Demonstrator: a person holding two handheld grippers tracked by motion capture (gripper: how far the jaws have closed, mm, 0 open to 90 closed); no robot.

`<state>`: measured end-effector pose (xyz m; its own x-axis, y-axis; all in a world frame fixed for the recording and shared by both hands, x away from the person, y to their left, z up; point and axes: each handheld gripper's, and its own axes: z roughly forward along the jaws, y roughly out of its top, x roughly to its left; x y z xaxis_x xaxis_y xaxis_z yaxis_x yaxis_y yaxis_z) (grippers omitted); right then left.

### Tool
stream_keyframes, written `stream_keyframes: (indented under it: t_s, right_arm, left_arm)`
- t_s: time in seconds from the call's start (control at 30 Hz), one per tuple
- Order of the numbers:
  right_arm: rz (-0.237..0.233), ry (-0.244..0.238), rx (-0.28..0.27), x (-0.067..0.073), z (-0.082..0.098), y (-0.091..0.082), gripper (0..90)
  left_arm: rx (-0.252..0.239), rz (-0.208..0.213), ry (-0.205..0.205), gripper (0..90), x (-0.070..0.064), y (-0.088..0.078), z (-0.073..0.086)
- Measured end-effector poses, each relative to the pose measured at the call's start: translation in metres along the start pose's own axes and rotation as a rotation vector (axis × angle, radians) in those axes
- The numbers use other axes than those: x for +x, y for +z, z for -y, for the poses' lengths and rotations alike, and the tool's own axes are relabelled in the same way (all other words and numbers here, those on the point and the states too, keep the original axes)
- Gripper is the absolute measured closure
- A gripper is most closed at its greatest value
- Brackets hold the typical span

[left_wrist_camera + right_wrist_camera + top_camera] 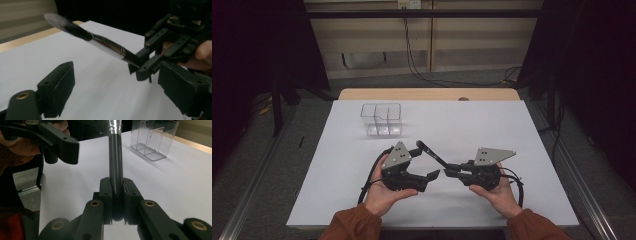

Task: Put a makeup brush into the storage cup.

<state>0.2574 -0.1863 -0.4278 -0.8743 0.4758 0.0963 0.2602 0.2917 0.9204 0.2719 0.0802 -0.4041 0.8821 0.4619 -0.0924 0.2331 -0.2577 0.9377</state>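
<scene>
White table (512, 200). Clear divided organizer (381, 120) at far left, compartments bare. Right gripper (451, 172) clamped on handle end of makeup brush (432, 155); brush raised above table, bristles toward organizer. Left gripper (434, 173) jaws wide, nothing between, just beside brush.

Before us on our white worktop (492, 125): right claw (451, 172) clamping slim black makeup brush (432, 154), clear plastic divided organiser (381, 119) beyond.

Dim room, evenly lit white table (512, 130), soft shadows; near fingers (57, 87) blurred
</scene>
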Motion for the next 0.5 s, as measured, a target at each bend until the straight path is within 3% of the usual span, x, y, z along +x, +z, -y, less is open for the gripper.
stream_keyframes:
  t_s: [0.2, 0.4, 0.5]
  right_arm:
    - [-0.004, 0.002, 0.004, 0.0, 0.001, 0.001, 80.0]
    - [-0.002, 0.002, 0.009, -0.001, 0.002, 0.002, 80.1]
    - [-0.002, 0.005, 0.015, 0.0, 0.004, 0.003, 80.0]
  left_arm:
    - [-0.005, -0.008, -0.017, 26.4, -0.003, 0.01, -0.002]
    - [-0.032, -0.025, -0.082, 44.5, -0.001, 0.013, -0.003]
    - [-0.038, -0.007, -0.111, 49.8, 0.0, 0.013, -0.002]
